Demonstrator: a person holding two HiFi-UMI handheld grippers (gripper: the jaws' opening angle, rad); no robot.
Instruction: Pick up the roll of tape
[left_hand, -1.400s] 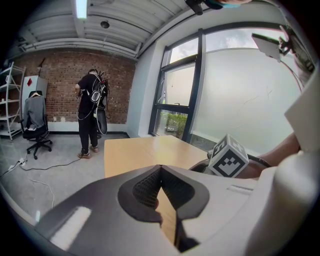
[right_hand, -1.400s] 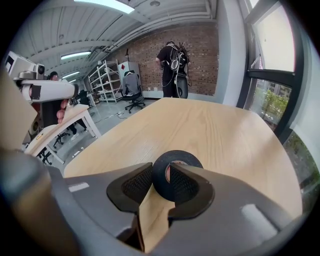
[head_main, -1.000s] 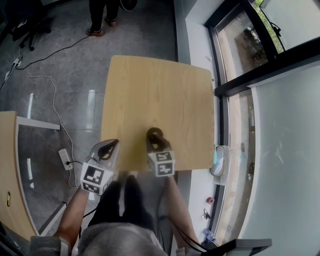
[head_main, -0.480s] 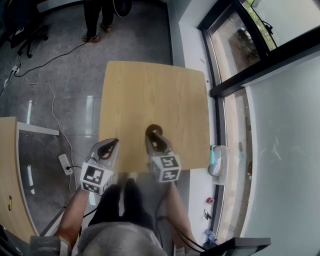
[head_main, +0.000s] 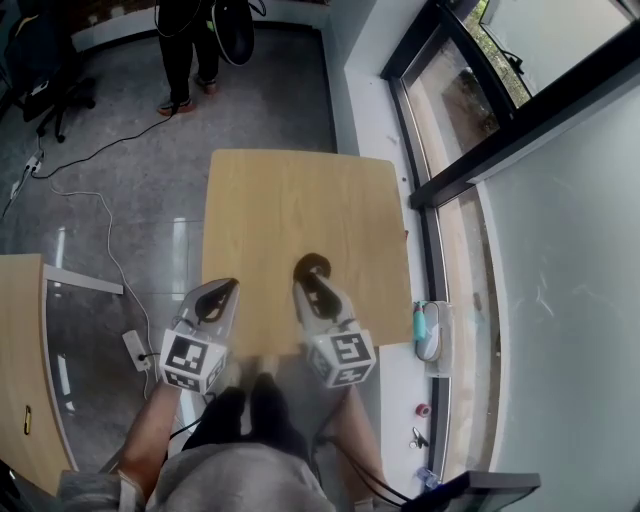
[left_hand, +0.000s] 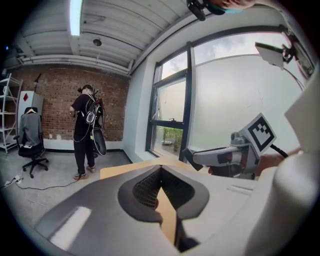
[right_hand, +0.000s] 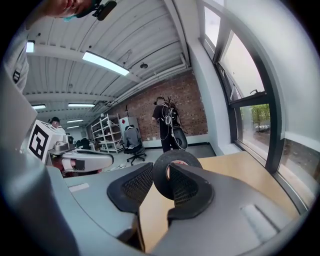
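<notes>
The black roll of tape (head_main: 312, 267) hangs above the light wooden table (head_main: 300, 200), held on edge by my right gripper (head_main: 314, 280). In the right gripper view the roll of tape (right_hand: 176, 157) stands between the two dark pads, its wall pinched, with my right gripper (right_hand: 159, 173) shut on it. My left gripper (head_main: 222, 292) floats over the table's near left corner, apart from the roll. In the left gripper view its jaws meet at the tips, so my left gripper (left_hand: 160, 169) is shut with nothing in it.
A person (head_main: 190, 40) stands on the grey floor beyond the table's far end, next to an office chair (head_main: 50, 60). Cables and a power strip (head_main: 135, 348) lie at the left. A second wooden table (head_main: 15, 340) is at far left; a window sill with small items (head_main: 428, 330) runs along the right.
Both grippers have risen. The right one has lifted the roll of tape up off the table and tilted more level; the left rose less.
</notes>
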